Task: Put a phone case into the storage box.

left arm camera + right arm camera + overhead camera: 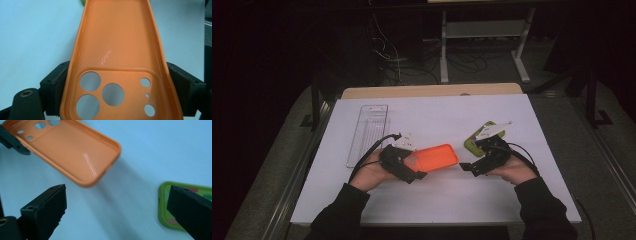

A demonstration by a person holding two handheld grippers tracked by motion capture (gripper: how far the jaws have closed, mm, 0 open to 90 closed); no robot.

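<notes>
Left gripper [404, 162] clamps the camera-hole end of the orange phone case [437, 157], holding it out level over the white table [437, 200]. Right gripper [477, 162] stands wide with nothing between its jaws, just beside the case's free end; a green phone case [474, 137] lies close behind it. Since the grip pinches only one end, a sideways nudge from the right jaws could twist the soft case loose.

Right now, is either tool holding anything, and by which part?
The left tool grips the orange phone case across its camera-cutout end. The right tool is open and empty.
</notes>
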